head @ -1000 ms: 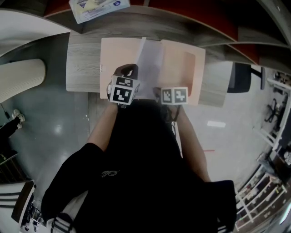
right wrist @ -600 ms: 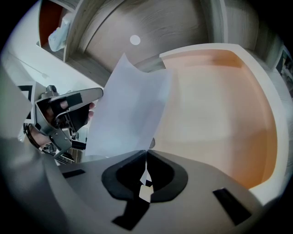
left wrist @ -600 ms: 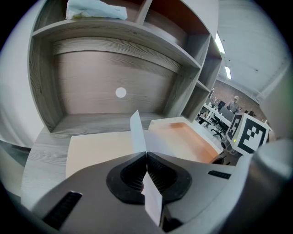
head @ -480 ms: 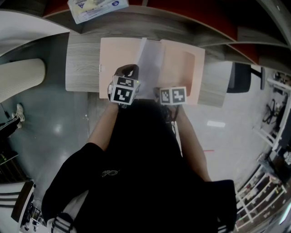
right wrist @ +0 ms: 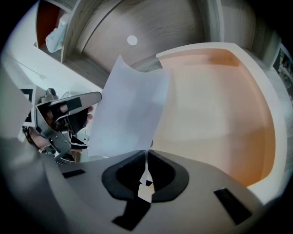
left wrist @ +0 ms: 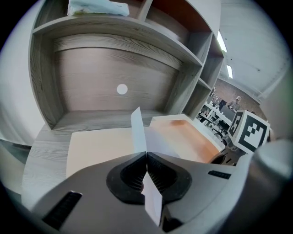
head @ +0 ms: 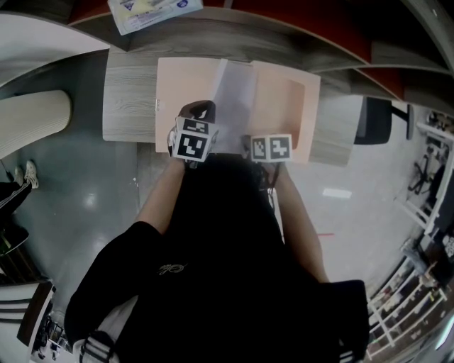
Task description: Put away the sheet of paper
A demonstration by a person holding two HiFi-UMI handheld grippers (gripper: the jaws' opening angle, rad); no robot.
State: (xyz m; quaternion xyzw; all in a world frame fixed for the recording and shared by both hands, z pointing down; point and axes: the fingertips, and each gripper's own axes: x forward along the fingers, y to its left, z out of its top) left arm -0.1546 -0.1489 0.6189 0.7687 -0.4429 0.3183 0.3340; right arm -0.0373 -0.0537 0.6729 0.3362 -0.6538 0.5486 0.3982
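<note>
A white sheet of paper [head: 234, 92] stands tilted over an open peach folder [head: 177, 81] that lies flat on the wooden desk [head: 128, 99]. My left gripper [head: 198, 113] is shut on the sheet's near left edge. In the left gripper view the sheet [left wrist: 137, 130] runs edge-on through the left gripper [left wrist: 146, 157]. My right gripper [head: 268, 145] is shut on the sheet's near right corner. In the right gripper view the sheet [right wrist: 130, 107] rises from the right gripper [right wrist: 145, 157], in front of the folder's pocket half [right wrist: 219, 105].
The desk sits in a shelf unit with a back panel holding a white round cap [left wrist: 122, 89]. A plastic-wrapped pack [head: 152, 10] lies on the shelf above. A black chair [head: 374, 120] stands right of the desk and a white curved piece of furniture [head: 35, 120] to the left.
</note>
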